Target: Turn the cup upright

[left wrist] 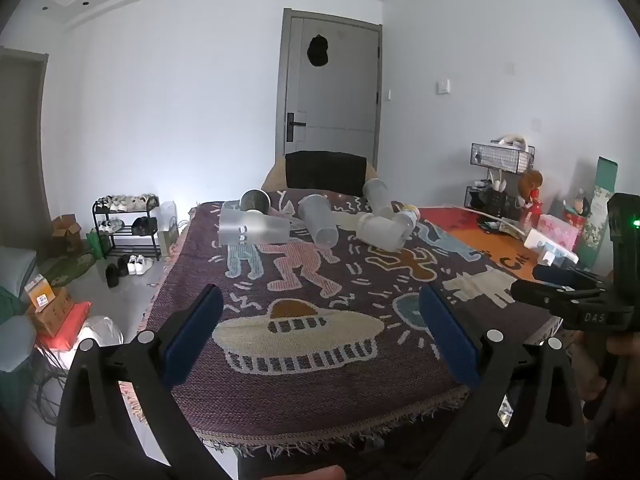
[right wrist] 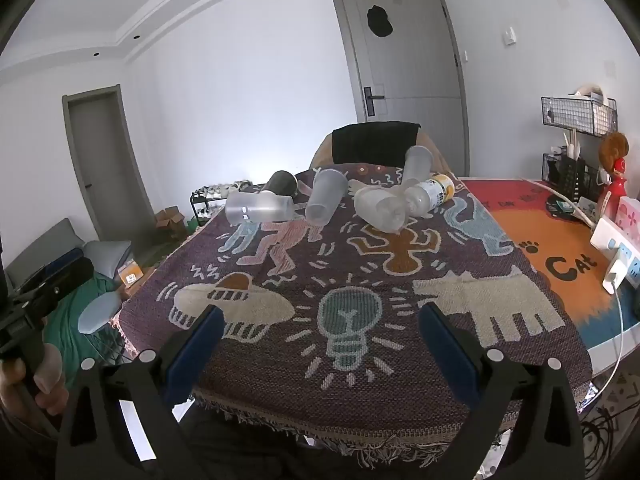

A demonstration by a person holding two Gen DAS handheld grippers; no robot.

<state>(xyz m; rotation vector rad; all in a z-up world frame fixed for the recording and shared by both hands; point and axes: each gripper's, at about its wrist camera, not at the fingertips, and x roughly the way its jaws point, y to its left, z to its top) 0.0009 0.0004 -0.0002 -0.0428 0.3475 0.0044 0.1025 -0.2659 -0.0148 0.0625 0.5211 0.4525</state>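
Across a table draped in a purple woven blanket (right wrist: 360,368) patterned with cartoon figures, a lightbulb and a dog, several drinking vessels lie tumbled along the far edge. Farthest left, a frosted translucent cup (right wrist: 256,209) lies on its side, just beside a dark metal cup (right wrist: 280,184) that also lies tipped, behind it. Next, a second frosted cup (right wrist: 324,203) lies with its open mouth toward the cameras. Right of centre, another clear cup (right wrist: 380,211) lies on its side against a plastic bottle with a yellow label (right wrist: 432,196); behind them a fifth frosted cup (right wrist: 417,166) stands tilted near the chair back draped in black cloth (right wrist: 376,142). At far right, an orange mat printed "Cat" (right wrist: 560,256) carries a white power strip (right wrist: 616,246) and wire baskets (right wrist: 578,110).

Both tools hover over the near edge of the blanket, well apart from the cups. The left gripper (left wrist: 320,336) holds its blue-padded fingers spread wide with nothing between them, above the blanket's hat-like motif. The right gripper (right wrist: 318,350) is likewise spread and empty, framing the lightbulb motif. In the left wrist view the right tool's black body shows at the right edge; a shoe rack (left wrist: 128,224) stands on the floor at left, and a grey door (left wrist: 334,84) closes the room behind.
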